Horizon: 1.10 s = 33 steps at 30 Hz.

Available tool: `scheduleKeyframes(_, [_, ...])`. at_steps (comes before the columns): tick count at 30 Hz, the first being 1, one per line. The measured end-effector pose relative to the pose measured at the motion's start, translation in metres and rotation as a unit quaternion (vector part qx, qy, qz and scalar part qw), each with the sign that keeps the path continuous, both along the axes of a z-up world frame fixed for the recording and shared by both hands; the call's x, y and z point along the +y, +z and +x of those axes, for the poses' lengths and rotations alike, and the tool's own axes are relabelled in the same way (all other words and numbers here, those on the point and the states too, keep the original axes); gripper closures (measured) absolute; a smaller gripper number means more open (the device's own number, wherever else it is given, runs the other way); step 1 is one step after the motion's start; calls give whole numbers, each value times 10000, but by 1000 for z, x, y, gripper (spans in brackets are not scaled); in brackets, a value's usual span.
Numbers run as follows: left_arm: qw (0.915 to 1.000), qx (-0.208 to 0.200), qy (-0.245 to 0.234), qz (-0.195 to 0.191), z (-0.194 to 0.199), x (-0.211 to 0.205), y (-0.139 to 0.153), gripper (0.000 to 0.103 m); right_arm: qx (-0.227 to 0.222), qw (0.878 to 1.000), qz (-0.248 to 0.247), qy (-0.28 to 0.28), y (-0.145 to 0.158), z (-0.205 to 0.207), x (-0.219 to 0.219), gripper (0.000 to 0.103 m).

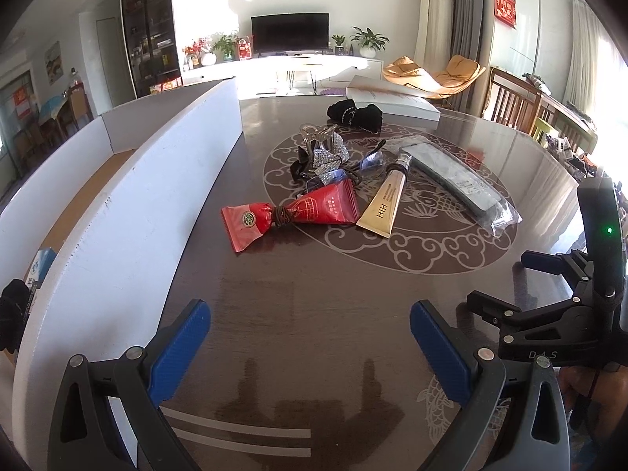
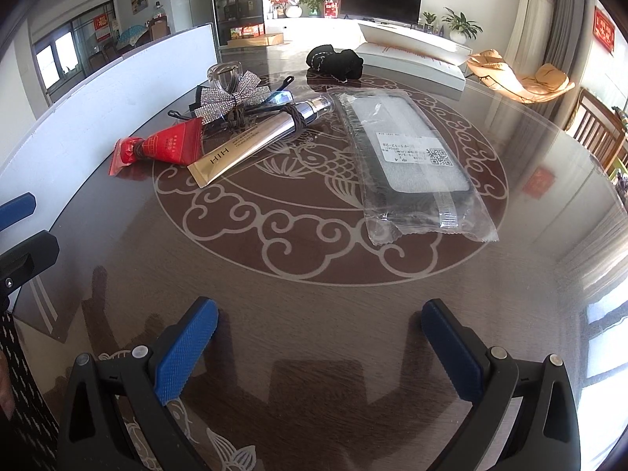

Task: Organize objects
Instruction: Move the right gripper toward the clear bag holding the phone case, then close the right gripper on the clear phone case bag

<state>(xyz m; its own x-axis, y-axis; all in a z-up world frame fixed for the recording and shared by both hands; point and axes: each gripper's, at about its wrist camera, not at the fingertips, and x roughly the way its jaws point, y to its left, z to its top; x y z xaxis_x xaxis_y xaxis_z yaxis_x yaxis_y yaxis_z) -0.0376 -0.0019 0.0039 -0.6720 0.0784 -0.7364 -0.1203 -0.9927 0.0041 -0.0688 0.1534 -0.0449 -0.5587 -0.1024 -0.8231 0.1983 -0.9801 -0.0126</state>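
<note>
A white box (image 1: 129, 180) is standing along the left edge of the table (image 1: 314, 294); a brown floor is showing inside it, with a blue-and-white carton (image 1: 39, 263) lying at its near end. A clear bag (image 2: 412, 165) is enclosing a dark flat item with a label. The loose items are lying clustered on the table's centre pattern: a red sachet (image 1: 290, 212), a gold tube (image 1: 386, 200) just beside it, a rhinestone bow (image 2: 227, 98), a clear claw clip (image 2: 225, 72) and a black scrunchie (image 2: 335, 61) farther back.

The left gripper (image 1: 310, 337) is hovering low over the near table, jaws spread wide, gripping nothing. The right gripper (image 2: 320, 341) is hovering just beside it, likewise spread wide and empty, pointing toward the bag.
</note>
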Motion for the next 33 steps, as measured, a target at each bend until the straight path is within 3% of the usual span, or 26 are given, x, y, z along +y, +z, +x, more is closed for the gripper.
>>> scheduleKeyframes(10, [9964, -834, -51, -159, -25, 5, -40, 0, 8, 10000, -12, -75, -1, -2, -1, 0])
scheduleKeyframes(17, [9966, -818, 94, -93, -24, -2, -45, 0, -10, 10000, -4, -85, -1, -3, 0, 0])
scheduleKeyframes(20, [9969, -779, 84, -89, -23, -3, -46, 0, -214, 9996, 99, -123, 7, -13, 4, 0])
scheduleKeyframes(23, [9971, -750, 100, -89, -23, -3, -45, 0, 543, 9981, 79, -285, 46, -28, 20, 0])
scheduleKeyframes(25, [9972, -733, 108, -71, -23, -4, -45, 0, 700, 9968, 229, -317, 63, -58, 29, 0])
scheduleKeyframes(29, [9974, -715, 108, -61, -24, -4, -45, 0, -115, 9993, 365, 10, 42, -139, 46, 0])
scheduleKeyframes(33, [9975, -703, 102, -55, -23, -5, -45, 0, -766, 9970, 90, 103, 11, -175, 55, 0])
